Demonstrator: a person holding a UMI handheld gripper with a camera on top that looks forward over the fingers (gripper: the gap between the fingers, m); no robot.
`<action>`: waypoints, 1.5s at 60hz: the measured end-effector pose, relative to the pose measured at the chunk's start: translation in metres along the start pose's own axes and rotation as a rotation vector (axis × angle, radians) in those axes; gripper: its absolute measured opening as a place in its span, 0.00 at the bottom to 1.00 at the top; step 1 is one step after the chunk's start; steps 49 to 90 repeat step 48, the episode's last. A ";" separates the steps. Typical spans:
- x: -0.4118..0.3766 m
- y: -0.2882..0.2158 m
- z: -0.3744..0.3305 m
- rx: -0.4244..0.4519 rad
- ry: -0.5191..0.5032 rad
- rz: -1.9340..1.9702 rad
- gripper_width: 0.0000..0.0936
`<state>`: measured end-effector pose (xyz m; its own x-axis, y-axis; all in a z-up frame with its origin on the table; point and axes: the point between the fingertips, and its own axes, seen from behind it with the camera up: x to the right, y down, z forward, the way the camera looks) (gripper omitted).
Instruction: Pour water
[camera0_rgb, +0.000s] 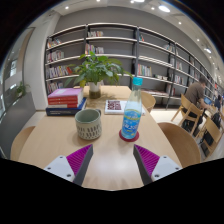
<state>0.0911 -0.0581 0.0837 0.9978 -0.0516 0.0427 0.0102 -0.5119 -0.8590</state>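
Library shelves (120, 45) back my pale wooden table (105, 160). On it, a clear plastic water bottle (131, 112) stands just beyond my spread-apart fingers (70, 163), beside a green ribbed cup (89, 124); stacked books (65, 99) lie farther off.

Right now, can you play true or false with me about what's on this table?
1. The clear plastic water bottle stands upright on a round red coaster. True.
2. The grey-green ribbed cup lies on its side. False: it stands upright, beside the bottle.
3. The gripper is squeezing the bottle. False: its fingers are open and the bottle stands beyond them.
4. A leafy green potted plant stands behind the cup. True.
5. The stacked books are on the floor. False: they're on the table.
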 end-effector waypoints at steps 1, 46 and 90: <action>-0.004 -0.002 -0.007 0.000 -0.003 0.001 0.89; -0.096 -0.074 -0.189 0.108 -0.026 -0.014 0.89; -0.096 -0.074 -0.185 0.112 -0.027 -0.010 0.89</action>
